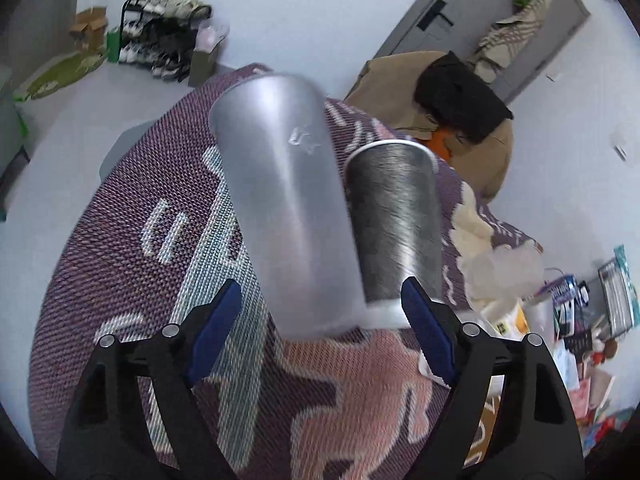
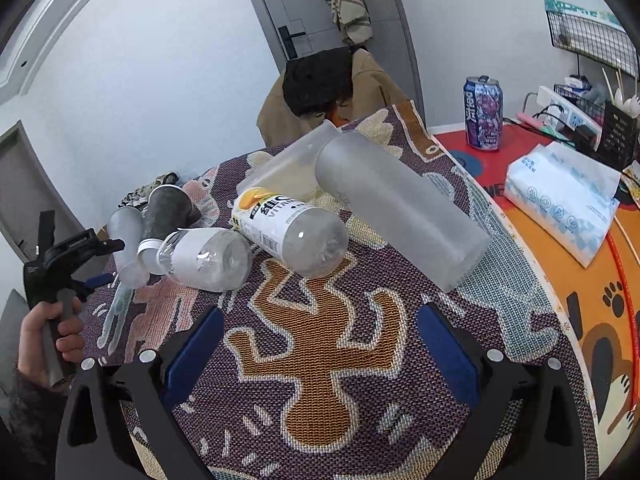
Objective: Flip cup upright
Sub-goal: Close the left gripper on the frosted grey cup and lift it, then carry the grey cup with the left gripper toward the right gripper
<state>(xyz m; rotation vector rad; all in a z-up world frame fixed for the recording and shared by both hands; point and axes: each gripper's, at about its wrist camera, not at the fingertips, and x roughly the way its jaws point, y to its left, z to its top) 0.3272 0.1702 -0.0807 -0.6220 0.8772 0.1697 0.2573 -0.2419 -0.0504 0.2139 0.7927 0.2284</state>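
A frosted translucent cup [image 1: 280, 200] stands on its rim, base up, tilted, just ahead of my open left gripper [image 1: 320, 320]; its rim lies between the blue pads [image 1: 216, 328], not touching them. The same cup [image 2: 126, 240] shows small at the left of the right wrist view, next to a dark metal cup [image 1: 396, 220] [image 2: 166, 210]. My left gripper [image 2: 76, 264] is seen there in a hand. A larger frosted cup [image 2: 400, 208] lies on its side ahead of my open, empty right gripper [image 2: 320, 348]. Another frosted cup [image 2: 288, 164] lies behind it.
Two plastic bottles [image 2: 292, 232] [image 2: 204, 256] lie on the woven patterned mat [image 2: 320, 360]. A drink can [image 2: 483, 112], a tissue pack [image 2: 560, 204] and a wire rack [image 2: 592, 120] stand at the right. A chair with a coat [image 1: 452, 104] is behind the table.
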